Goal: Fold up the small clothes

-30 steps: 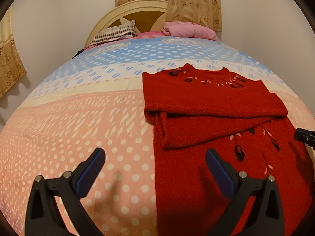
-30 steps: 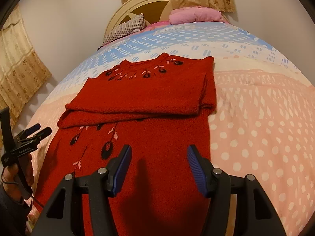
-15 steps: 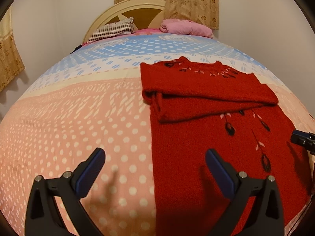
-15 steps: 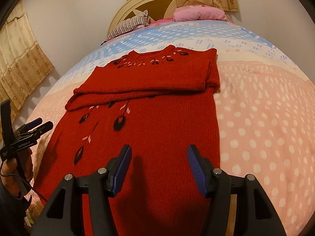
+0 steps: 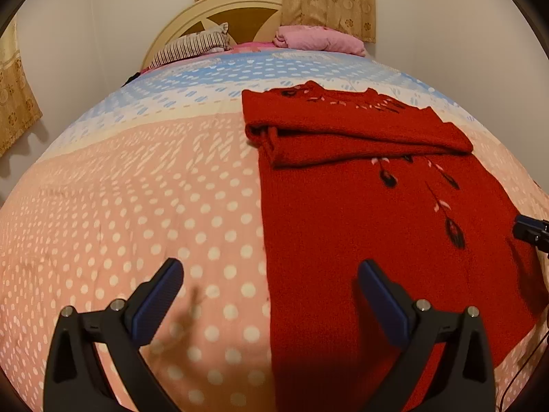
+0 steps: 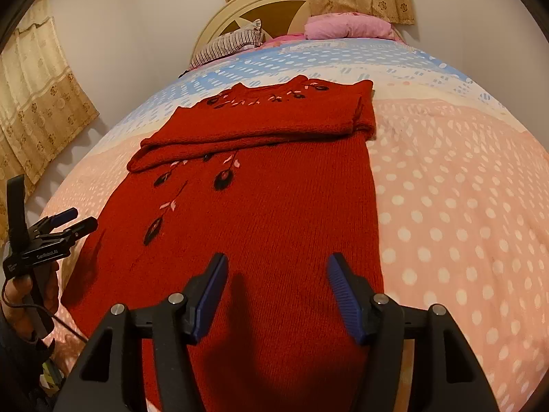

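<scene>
A red knitted sweater (image 6: 260, 213) is seen lying flat on the bed (image 6: 463, 185), its sleeves folded across the chest, dark and pink embroidery visible on the front. The right claw (image 6: 276, 295) is held above the hem with its blue-padded jaws apart and nothing between them. The left claw (image 6: 73, 221) is seen at the left edge, gripped in a hand (image 6: 31, 295), its tips close together. A striped pillow (image 6: 228, 43) and a pink pillow (image 6: 346, 25) lie by the headboard (image 6: 260, 5).

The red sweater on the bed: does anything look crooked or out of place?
Slightly. On the red sweater, the folded sleeves lie at a slant across the chest, and one end sticks out past the body's edge. No visible damage.
</scene>
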### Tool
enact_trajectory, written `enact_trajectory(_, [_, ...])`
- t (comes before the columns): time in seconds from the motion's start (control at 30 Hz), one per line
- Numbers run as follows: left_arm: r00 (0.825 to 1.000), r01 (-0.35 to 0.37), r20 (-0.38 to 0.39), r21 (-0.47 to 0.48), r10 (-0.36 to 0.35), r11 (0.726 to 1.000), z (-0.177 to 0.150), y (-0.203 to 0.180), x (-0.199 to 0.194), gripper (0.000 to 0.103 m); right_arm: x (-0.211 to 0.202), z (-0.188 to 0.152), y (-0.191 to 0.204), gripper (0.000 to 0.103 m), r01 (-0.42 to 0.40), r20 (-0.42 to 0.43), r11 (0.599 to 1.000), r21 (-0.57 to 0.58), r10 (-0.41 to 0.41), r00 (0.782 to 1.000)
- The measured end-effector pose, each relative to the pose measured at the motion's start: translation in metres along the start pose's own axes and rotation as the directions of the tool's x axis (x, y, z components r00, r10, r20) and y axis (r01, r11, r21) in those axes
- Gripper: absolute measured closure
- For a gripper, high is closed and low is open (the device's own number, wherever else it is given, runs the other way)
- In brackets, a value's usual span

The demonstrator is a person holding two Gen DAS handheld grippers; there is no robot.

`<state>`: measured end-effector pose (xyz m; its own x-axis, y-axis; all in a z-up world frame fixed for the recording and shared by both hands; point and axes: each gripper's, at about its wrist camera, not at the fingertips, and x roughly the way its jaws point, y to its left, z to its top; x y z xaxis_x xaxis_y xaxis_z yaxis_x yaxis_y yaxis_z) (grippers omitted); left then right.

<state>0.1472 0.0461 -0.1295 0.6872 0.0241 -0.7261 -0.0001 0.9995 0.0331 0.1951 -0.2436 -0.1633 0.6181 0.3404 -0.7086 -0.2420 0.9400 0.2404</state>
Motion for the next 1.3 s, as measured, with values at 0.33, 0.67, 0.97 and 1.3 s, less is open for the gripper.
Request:
enact_trajectory(0.33, [1.000, -0.002, -0.031, 0.000, 0.002, 1.000, -0.022, 0.003, -0.001, 0.000, -0.010, -0.019, 0.006, 0.036, 0.011, 0.011, 1.000, -0.017, -0.011, 1.000])
enact_trajectory(0.67, [0.999, 0.031, -0.030, -0.030, -0.032, 0.999, -0.044, 0.010, -0.017, 0.001, -0.026, -0.040, 0.009, 0.034, 0.028, 0.009, 0.998, -0.050, -0.028, 1.000])
enact_trajectory(0.97, [0.990, 0.130, -0.040, -0.095, -0.135, 0.987, -0.071, 0.022, -0.043, 0.020, -0.047, -0.064, 0.006, 0.034, 0.044, -0.003, 0.997, -0.064, -0.045, 0.999])
enact_trajectory(1.3, [0.966, 0.240, -0.063, -0.139, -0.250, 0.961, -0.081, 0.009, -0.055, 0.042, -0.065, -0.091, -0.007, 0.034, 0.071, -0.025, 0.997, -0.036, -0.072, 0.997])
